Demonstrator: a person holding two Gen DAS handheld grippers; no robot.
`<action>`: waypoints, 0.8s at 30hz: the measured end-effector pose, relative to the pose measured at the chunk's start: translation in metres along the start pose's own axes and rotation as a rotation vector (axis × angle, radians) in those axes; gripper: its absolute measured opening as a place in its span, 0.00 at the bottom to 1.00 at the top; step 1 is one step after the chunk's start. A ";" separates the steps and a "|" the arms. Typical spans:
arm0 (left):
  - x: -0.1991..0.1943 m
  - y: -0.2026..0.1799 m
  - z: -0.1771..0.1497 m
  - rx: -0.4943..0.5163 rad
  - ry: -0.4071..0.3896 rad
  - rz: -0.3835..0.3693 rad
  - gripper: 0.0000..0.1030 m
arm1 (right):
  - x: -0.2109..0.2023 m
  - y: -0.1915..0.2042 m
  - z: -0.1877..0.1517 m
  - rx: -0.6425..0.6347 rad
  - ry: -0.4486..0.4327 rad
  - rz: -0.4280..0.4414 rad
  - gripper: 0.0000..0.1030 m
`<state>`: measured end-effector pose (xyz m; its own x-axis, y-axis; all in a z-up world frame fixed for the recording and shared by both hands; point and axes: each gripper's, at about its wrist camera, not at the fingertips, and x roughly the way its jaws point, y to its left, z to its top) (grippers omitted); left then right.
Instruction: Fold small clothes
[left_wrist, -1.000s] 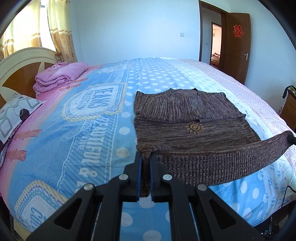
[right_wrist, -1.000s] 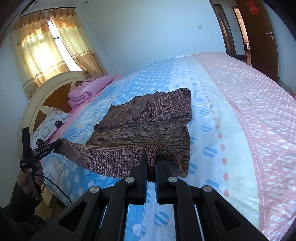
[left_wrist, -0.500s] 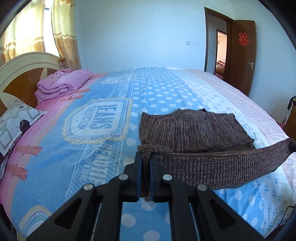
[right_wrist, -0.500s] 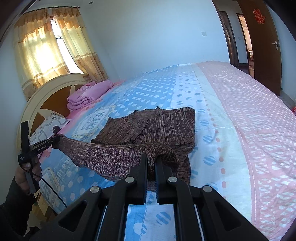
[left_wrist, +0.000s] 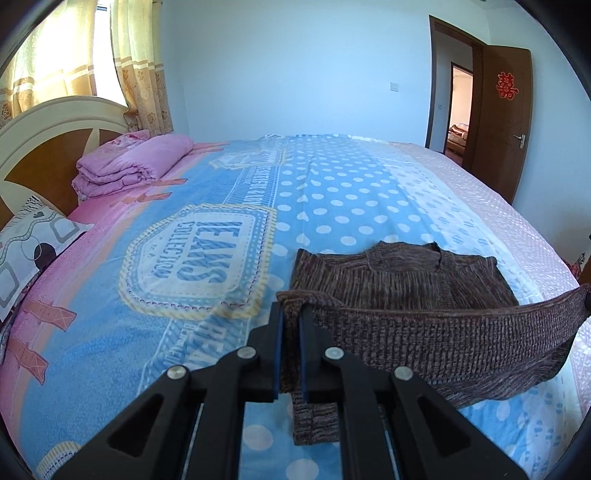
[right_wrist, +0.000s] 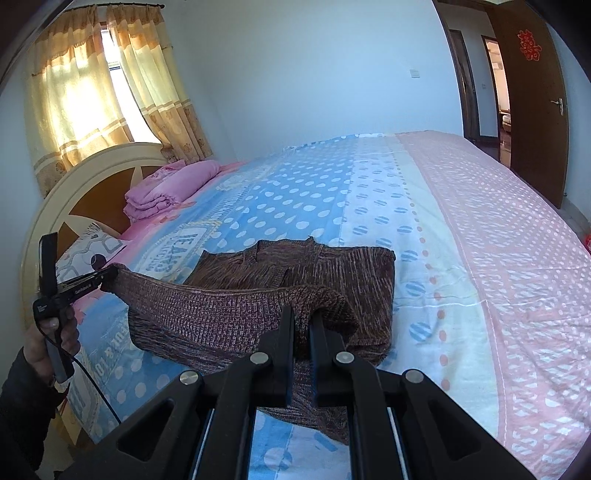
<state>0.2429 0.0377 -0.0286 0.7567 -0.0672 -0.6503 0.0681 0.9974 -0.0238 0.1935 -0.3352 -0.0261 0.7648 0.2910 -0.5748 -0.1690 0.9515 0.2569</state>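
A brown knitted sweater (left_wrist: 406, 284) lies on the bed, its ribbed hem (left_wrist: 443, 332) lifted and stretched taut between both grippers. My left gripper (left_wrist: 290, 314) is shut on the hem's left corner, and a flap of knit hangs below its fingers. In the right wrist view my right gripper (right_wrist: 303, 317) is shut on the other corner of the sweater (right_wrist: 332, 269). The left gripper (right_wrist: 107, 277) shows there too, held by a hand (right_wrist: 55, 332) at the far left. The lifted hem hides the sweater's lower half; only the collar end lies flat.
The bed (left_wrist: 332, 192) has a blue dotted and pink cover. Folded pink bedding (left_wrist: 129, 166) and a patterned pillow (left_wrist: 29, 243) lie by the headboard (left_wrist: 44, 147). An open brown door (left_wrist: 502, 122) stands at the right. Curtains (right_wrist: 92, 92) hang behind the headboard.
Both grippers carried the lifted hem forward over the sweater toward its collar. The sun emblem and the lower body are now covered, and less of the flat sweater shows.
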 end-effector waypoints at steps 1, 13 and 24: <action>0.004 0.000 0.002 0.000 0.002 0.005 0.08 | 0.004 -0.001 0.003 -0.001 0.002 -0.002 0.06; 0.064 -0.010 0.033 0.013 0.034 0.044 0.08 | 0.065 -0.021 0.039 0.018 0.038 -0.049 0.06; 0.151 -0.037 0.032 0.103 0.129 0.104 0.09 | 0.156 -0.058 0.053 0.057 0.142 -0.125 0.06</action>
<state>0.3751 -0.0100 -0.1012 0.6736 0.0464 -0.7376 0.0650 0.9905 0.1216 0.3557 -0.3503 -0.0900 0.6812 0.1859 -0.7081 -0.0393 0.9751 0.2182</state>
